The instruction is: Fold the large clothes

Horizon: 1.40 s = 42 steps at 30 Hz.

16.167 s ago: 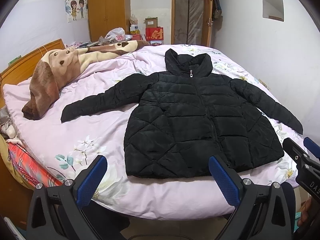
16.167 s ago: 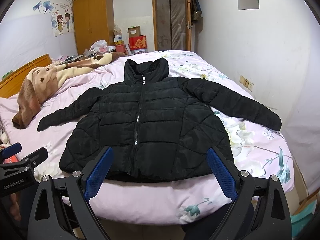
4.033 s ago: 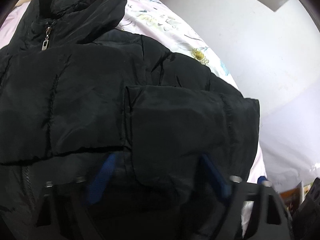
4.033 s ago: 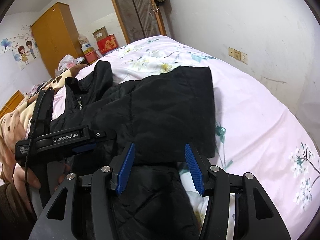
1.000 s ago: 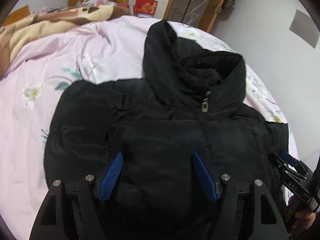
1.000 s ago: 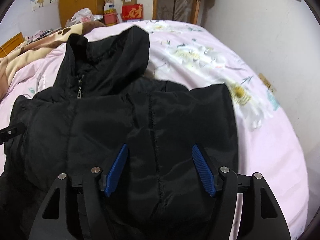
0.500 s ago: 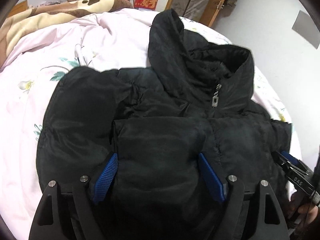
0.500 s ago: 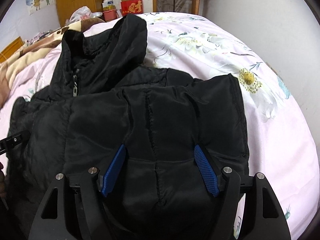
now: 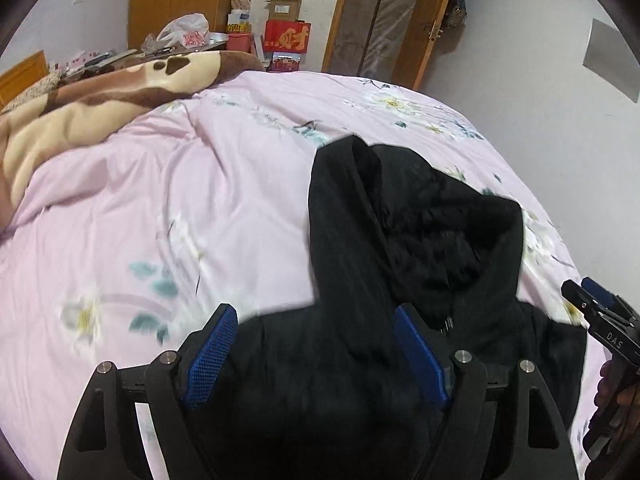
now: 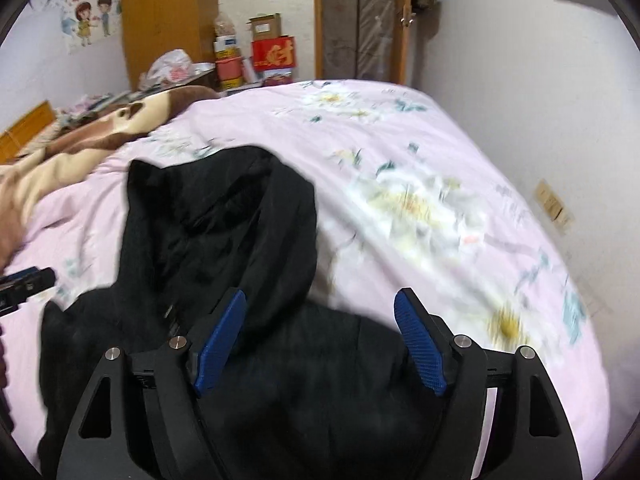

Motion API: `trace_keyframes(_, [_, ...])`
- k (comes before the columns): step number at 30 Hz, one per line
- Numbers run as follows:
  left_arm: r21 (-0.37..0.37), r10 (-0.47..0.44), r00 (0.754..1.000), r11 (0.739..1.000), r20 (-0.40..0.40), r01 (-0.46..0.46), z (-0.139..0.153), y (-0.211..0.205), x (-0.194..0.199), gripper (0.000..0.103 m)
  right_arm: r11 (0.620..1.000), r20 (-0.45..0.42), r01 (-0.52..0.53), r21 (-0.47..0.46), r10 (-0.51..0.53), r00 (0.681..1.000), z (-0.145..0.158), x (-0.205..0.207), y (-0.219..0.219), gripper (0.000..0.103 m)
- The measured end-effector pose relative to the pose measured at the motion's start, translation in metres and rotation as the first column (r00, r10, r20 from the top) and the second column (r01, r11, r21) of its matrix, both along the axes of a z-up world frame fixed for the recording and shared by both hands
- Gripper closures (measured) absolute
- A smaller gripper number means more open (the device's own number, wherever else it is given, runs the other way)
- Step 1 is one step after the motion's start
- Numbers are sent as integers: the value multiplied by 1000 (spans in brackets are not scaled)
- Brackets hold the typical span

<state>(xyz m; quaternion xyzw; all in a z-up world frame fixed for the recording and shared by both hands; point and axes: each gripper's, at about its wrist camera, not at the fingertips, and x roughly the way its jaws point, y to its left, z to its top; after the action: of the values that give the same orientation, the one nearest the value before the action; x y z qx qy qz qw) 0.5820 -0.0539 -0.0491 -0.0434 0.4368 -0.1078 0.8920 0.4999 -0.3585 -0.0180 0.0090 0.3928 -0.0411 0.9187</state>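
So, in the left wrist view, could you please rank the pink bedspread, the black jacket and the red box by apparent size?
1. Pink bedspread
2. Black jacket, inflated by nearness to the camera
3. Red box, far off, so its true size is unsure

Around the black jacket (image 9: 420, 240) we see bare pink bedspread (image 9: 160, 208) on both sides, hemmed by a brown blanket (image 9: 80, 108) and the wall (image 10: 540, 92).
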Motion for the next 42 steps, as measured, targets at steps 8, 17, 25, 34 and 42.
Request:
trace_keyframes(8, [160, 32, 999, 986, 31, -37, -6, -44, 83, 22, 995, -61, -15, -104, 8, 998, -16, 85, 21, 26])
trace_keyframes(17, [250, 170, 985, 954, -1, -164, -41, -36, 131, 100, 994, -61, 47, -99, -53, 997, -43, 83, 0, 70])
trace_keyframes(25, [226, 260, 965, 940, 17, -257, -50, 20, 120, 103, 981, -99, 138, 136, -125, 987, -53, 72, -44, 77])
trace_keyframes(34, [150, 41, 991, 987, 130, -61, -3, -38, 123, 27, 977, -96, 157, 144, -144, 985, -53, 73, -39, 77])
trace_keyframes(42, [357, 76, 996, 930, 46, -87, -36, -65, 150, 98, 979, -81, 134, 155, -122, 989, -60, 73, -44, 73])
